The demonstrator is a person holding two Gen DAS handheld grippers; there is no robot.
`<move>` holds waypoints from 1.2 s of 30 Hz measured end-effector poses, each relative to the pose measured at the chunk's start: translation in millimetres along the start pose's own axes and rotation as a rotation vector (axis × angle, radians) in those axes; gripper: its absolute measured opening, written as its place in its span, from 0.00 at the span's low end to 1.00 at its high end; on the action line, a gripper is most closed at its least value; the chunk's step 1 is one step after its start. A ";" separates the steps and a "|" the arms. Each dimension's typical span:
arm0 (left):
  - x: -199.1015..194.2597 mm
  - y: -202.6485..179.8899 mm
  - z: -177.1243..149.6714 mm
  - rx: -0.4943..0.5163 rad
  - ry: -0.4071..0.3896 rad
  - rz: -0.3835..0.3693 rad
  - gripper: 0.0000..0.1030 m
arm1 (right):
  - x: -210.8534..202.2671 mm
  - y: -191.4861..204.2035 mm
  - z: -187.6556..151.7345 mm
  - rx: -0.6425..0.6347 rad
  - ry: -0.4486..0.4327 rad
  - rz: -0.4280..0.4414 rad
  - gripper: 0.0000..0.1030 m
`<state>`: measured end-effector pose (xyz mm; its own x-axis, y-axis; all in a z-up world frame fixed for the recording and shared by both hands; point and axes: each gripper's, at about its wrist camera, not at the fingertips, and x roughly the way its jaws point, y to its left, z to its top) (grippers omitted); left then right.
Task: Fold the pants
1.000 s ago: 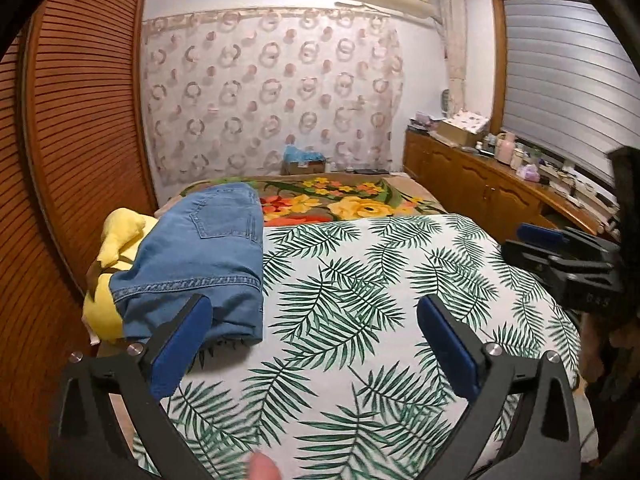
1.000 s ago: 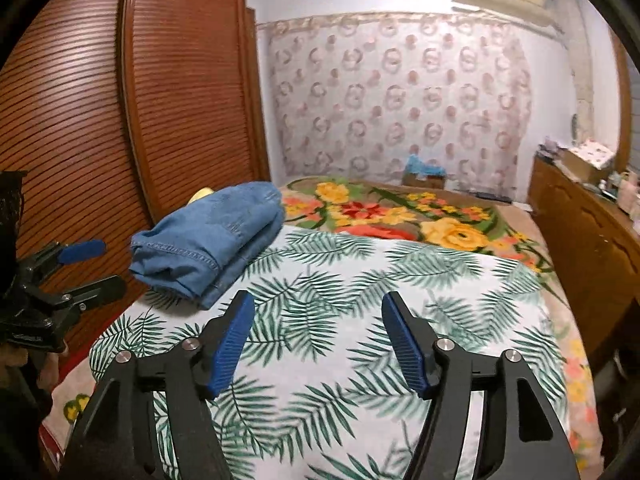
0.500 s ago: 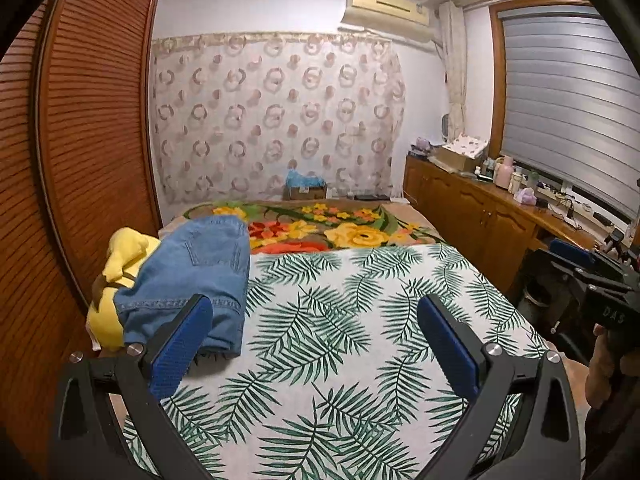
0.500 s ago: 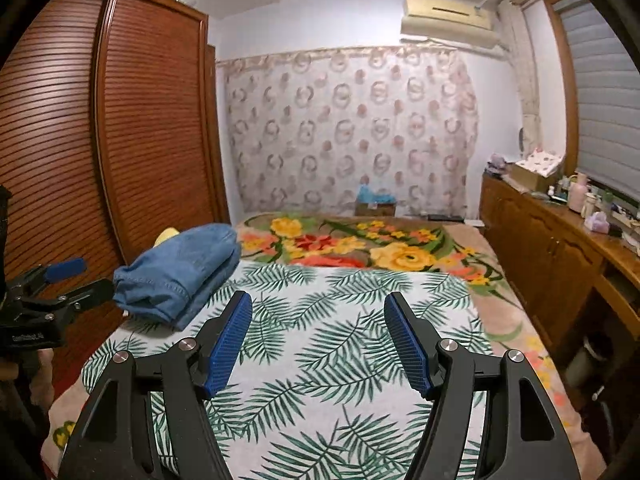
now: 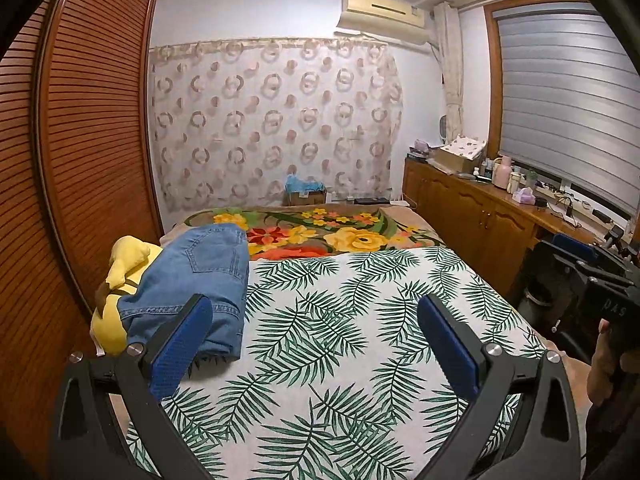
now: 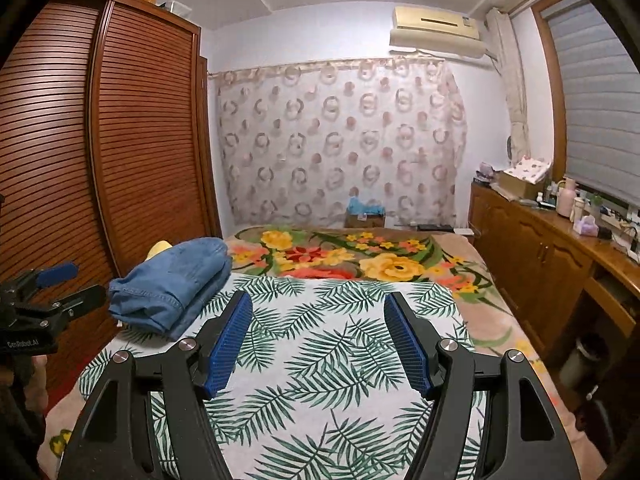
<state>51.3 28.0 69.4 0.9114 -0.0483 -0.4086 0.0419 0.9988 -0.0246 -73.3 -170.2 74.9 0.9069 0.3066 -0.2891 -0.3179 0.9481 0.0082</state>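
Leaf-print bed point(image 5: 320, 360) w/ folded pants point(image 5: 192, 280) at its left edge on a yellow toy point(image 5: 116, 276); L gripper point(image 5: 316, 340) & R gripper point(image 6: 318, 340) now pulled back, up, both open, empty — fold prob done.

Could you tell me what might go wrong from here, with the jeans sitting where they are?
The folded jeans rest partly on a yellow plush toy at the bed's edge, so they could slide off or unfold. Both the left gripper and right gripper are open and empty, so neither could catch them.
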 end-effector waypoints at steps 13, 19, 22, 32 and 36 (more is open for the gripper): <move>-0.5 -0.7 0.2 0.003 0.001 0.008 0.99 | 1.6 -6.8 -1.6 -0.001 0.003 -0.004 0.68; -0.5 -0.6 0.2 0.003 0.002 0.006 0.99 | 0.7 -5.2 -0.9 -0.007 0.001 -0.006 0.68; -0.6 -0.9 0.1 0.004 0.001 0.007 0.99 | -0.3 -4.3 -1.5 -0.008 -0.002 -0.003 0.68; -0.6 -1.1 -0.6 0.004 0.001 0.007 0.99 | 1.2 -4.1 -2.2 -0.010 -0.001 -0.003 0.68; -0.7 -1.5 -0.4 0.005 0.001 0.007 0.99 | 1.1 -4.5 -2.2 -0.013 0.000 -0.004 0.68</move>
<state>50.5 26.5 69.4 0.9115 -0.0411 -0.4092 0.0372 0.9992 -0.0173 -71.5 -174.3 72.5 0.9084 0.3024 -0.2887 -0.3174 0.9483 -0.0054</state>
